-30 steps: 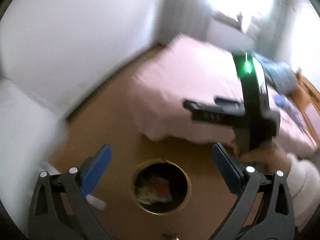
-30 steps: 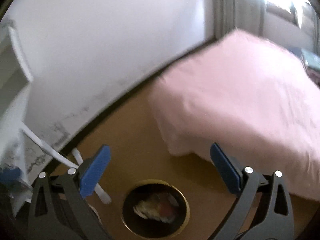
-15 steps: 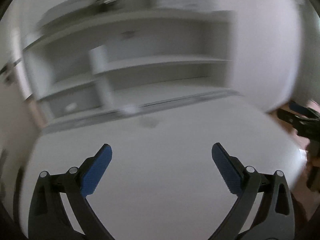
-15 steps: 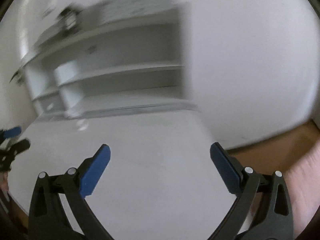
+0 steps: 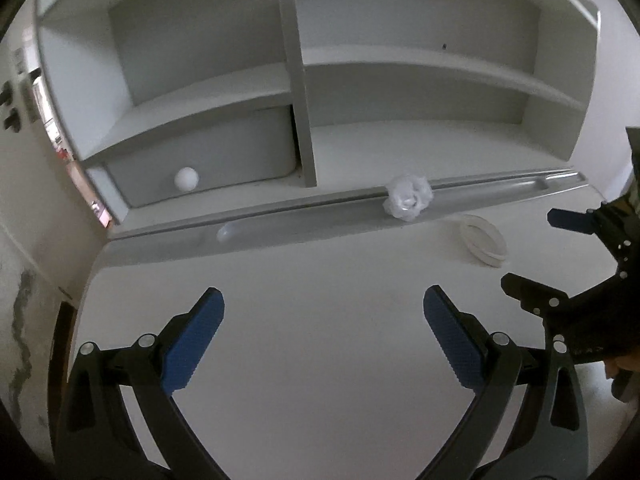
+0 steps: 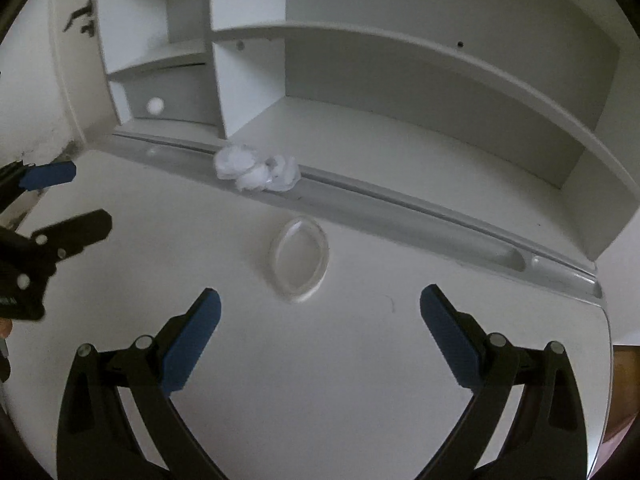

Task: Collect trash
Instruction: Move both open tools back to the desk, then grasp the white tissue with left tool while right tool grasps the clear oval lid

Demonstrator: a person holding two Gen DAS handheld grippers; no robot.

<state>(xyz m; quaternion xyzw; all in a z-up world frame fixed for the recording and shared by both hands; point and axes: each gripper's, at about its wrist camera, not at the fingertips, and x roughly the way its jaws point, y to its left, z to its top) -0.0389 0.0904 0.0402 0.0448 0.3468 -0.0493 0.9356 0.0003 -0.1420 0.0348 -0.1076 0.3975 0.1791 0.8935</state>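
Observation:
A crumpled white wad of plastic or tissue [image 5: 407, 197] [image 6: 256, 170] lies in the grey groove at the back of the white desk [image 5: 320, 320]. A clear round plastic lid [image 5: 483, 245] [image 6: 298, 259] lies flat on the desk in front of it. My left gripper [image 5: 322, 320] is open and empty above the desk's middle; it also shows at the left of the right wrist view [image 6: 60, 196]. My right gripper [image 6: 318, 320] is open and empty, just short of the lid; it shows at the right edge of the left wrist view [image 5: 536, 252].
A white hutch with shelves [image 5: 400, 68] stands at the back of the desk. A small drawer with a round white knob [image 5: 186, 179] sits low on its left. The desk's right edge [image 6: 608, 360] drops to a wooden floor. A scuffed wall [image 5: 24, 320] is at the left.
Both grippers have swung up from the bin on the floor beside the bed to the white desk and hutch. They stay open and empty throughout.

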